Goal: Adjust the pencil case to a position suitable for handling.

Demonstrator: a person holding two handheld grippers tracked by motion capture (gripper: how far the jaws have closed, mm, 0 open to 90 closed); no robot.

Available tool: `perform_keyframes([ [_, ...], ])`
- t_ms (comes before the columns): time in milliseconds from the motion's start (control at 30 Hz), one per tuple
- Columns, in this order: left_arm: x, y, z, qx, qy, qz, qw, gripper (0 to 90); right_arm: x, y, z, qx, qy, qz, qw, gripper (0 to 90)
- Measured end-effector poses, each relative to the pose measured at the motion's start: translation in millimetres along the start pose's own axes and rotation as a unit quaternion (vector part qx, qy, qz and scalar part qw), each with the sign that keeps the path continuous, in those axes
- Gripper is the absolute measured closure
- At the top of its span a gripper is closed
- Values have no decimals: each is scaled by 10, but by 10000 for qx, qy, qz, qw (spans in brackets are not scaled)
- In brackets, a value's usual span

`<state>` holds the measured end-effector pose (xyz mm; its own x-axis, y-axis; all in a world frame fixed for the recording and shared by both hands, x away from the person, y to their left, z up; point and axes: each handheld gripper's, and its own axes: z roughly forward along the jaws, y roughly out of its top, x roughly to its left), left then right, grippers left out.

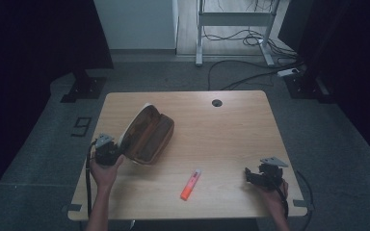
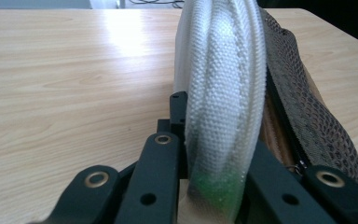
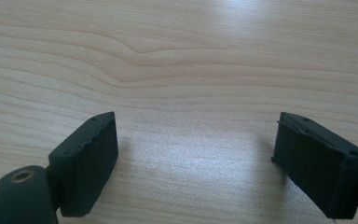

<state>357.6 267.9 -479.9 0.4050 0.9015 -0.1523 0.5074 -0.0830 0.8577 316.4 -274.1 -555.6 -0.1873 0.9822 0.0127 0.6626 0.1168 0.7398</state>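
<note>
A brown pencil case with a white rim lies unzipped and tipped up on its side at the table's left. My left gripper is shut on its near end. In the left gripper view the jaws clamp the white woven rim, with brown mesh and a zip just to the right. An orange highlighter lies flat near the front middle. At the front right my right gripper rests low over the wood, open, with bare table between its fingers.
The light wooden table has a round cable hole near its far edge. Beyond it, cables run across the grey floor by a white desk frame.
</note>
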Motion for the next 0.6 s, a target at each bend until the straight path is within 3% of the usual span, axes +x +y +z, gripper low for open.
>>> perform_keyframes([
  [600, -193, -38, 253, 310, -355, 432, 9980, 860, 0, 0, 0, 0, -1, 0, 10000, 133],
])
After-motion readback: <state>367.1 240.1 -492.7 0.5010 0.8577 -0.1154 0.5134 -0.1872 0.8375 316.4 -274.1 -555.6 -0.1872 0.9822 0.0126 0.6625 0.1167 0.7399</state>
